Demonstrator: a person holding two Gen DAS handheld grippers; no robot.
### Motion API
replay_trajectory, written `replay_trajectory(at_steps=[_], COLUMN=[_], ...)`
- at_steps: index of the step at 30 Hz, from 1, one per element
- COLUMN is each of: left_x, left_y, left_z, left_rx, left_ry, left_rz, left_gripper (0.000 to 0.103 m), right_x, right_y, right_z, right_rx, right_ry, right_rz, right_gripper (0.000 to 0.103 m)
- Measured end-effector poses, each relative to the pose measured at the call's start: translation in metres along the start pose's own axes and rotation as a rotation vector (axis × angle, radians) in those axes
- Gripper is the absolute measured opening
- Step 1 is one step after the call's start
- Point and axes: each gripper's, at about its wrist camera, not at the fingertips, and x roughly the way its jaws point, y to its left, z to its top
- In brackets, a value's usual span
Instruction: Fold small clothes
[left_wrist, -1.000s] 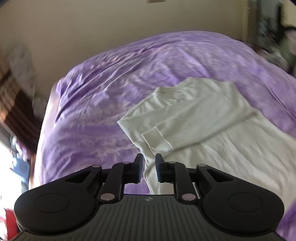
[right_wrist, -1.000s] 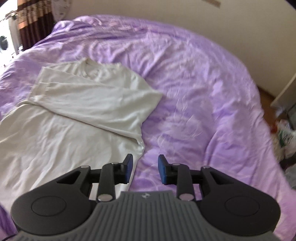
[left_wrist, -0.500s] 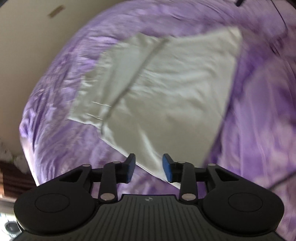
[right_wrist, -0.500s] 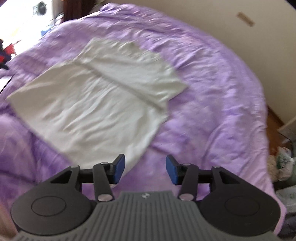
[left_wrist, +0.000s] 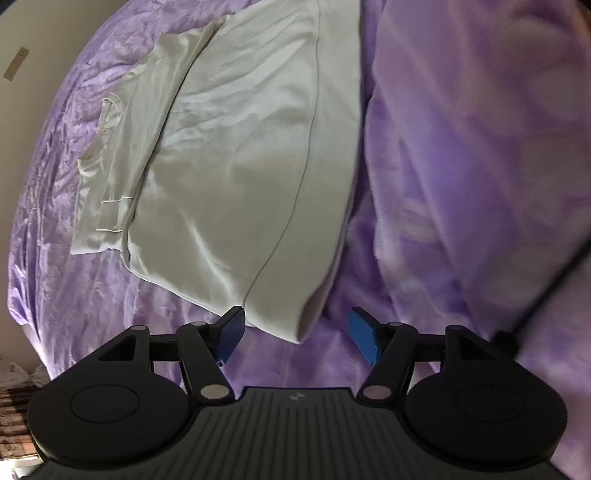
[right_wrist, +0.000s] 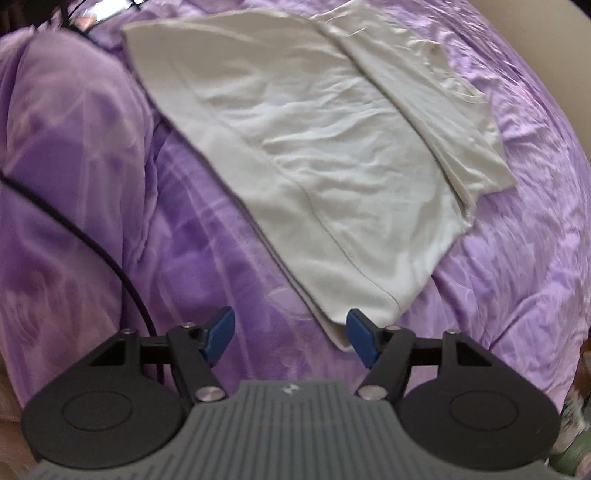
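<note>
Left gripper (left_wrist: 295, 334): jaws spread wide, holding nothing, low over the bed.
Right gripper (right_wrist: 288, 334): jaws likewise wide apart, empty.
Shirt position, left view: the pale shirt (left_wrist: 236, 155) lies flat on the purple bedspread (left_wrist: 461, 184); its near hem corner sits between the blue pads, nearer the left pad (left_wrist: 229, 338).
Shirt position, right view: shirt (right_wrist: 314, 140) runs from 11 o'clock down to the gripper; its hem corner just touches the inner side of the right pad (right_wrist: 364, 338).
Long axis: hem at the near end, neckline (left_wrist: 107, 122) far off toward 10 o'clock in the left view, sleeves folded in over the body.
Cable: a black cable (right_wrist: 92, 243) crosses the bedspread at 9 o'clock.
Change from half a second ago: both grippers have opened further and come closer to the hem corners.
</note>
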Motion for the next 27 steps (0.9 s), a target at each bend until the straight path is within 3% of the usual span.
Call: replay_trajectory(at_steps=[7, 15, 21, 23, 24, 26, 27], left_x=[0.016, 0.019, 0.035, 0.033, 0.031, 0.03, 0.028], left_y=[-0.017, -0.016, -0.021, -0.023, -0.023, -0.023, -0.021], left_z=[0.002, 0.005, -0.001, -0.003, -0.004, -0.004, -0.004], left_rx=[0.057, 0.056, 0.046, 0.026, 0.01, -0.014, -0.031], left_ry=[-0.028, -0.016, -0.008, -0.027, -0.035, -0.048, -0.065], left_rz=[0.127, 0.136, 0.14, 0.16, 0.17, 0.195, 0.205], left_gripper=[0.076, 0.077, 0.077, 0.072, 0.067, 0.053, 0.047], right_x=[0.022, 0.002, 0.043, 0.047, 0.045, 0.041, 0.041], right_y=[0.009, 0.001, 0.014, 0.016, 0.014, 0.009, 0.007], right_z=[-0.01, 0.005, 0.003, -0.002, -0.003, -0.006, -0.008], right_rx=[-0.171, -0.245, -0.369, -0.39, -0.379, -0.356, -0.35], right_ry=[0.041, -0.02, 0.027, 0.013, 0.003, 0.004, 0.011], right_rz=[-0.066, -0.131, -0.207, -0.219, -0.222, -0.253, -0.283], right_gripper=[0.061, 0.06, 0.059, 0.059, 0.057, 0.034, 0.015])
